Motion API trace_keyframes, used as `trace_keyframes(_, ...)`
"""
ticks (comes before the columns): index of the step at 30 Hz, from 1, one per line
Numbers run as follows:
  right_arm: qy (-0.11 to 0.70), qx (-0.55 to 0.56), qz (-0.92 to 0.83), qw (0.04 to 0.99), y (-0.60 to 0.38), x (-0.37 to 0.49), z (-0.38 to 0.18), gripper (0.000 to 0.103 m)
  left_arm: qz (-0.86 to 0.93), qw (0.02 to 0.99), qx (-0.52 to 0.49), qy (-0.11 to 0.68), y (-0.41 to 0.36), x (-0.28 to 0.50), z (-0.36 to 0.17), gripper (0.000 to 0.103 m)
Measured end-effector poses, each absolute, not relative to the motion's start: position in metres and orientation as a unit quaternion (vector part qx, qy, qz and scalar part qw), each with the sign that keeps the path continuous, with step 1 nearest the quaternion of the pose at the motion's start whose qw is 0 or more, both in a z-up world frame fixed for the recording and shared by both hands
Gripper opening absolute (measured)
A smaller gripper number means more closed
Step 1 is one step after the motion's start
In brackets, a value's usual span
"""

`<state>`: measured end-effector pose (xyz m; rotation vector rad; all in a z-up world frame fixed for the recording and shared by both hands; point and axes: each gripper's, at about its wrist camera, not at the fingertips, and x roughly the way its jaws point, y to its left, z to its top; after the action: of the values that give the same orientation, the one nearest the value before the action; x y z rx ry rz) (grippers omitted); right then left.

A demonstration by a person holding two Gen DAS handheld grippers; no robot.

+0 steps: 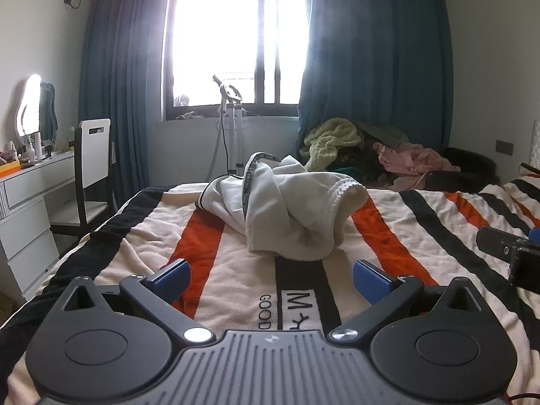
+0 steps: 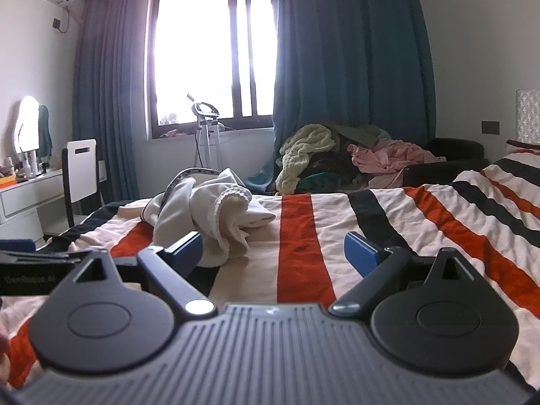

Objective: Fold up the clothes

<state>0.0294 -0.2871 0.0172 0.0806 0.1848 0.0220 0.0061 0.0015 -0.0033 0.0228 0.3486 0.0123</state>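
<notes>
Both grippers, left gripper point(image 1: 270, 278) and right gripper point(image 2: 273, 253), fingers spread and empty, poised low before crumpled white garment point(image 1: 290, 209) mid-frame, awaiting grasp.

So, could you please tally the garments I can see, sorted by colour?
White, crumpled on the bed: 1
Yellow-green, in the pile beyond the bed: 1
Pink, in the same pile: 1
Total: 3

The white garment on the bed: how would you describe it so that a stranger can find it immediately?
Start at the bed with the striped blanket of cream, orange and black. The white garment lies crumpled on it, ahead of both open grippers. Unlike the yellow-green and pink clothes in the pile of clothes beyond the bed, it is plain white and alone.
</notes>
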Motion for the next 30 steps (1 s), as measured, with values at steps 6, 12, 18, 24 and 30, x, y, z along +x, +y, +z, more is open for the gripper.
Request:
trace_keyframes(6,0.092,0.050,0.010,0.994,-0.292,0.029,0.018,0.092,0.005,0.985,0.015,0.174,0.000,0.008,-0.004,0.103)
trace_keyframes(12,0.094,0.057,0.007,0.994,-0.294,0.029,0.019,0.092,0.005,0.985,0.013,0.174,0.000,0.008,-0.004,0.103)
trace_keyframes(18,0.093,0.053,0.004,0.994,-0.293,0.028,0.018,0.092,-0.009,0.984,0.019,0.176,-0.002,0.019,0.006,0.103)
trace_keyframes(24,0.104,0.055,0.003,0.993,-0.296,0.033,0.011,0.092,-0.024,0.981,-0.016,0.192,0.006,0.059,0.046,0.103)
trace_keyframes(30,0.146,0.065,0.016,0.987,-0.299,0.066,0.009,0.092,0.016,0.984,-0.041,0.172,0.038,0.085,0.044,0.103)
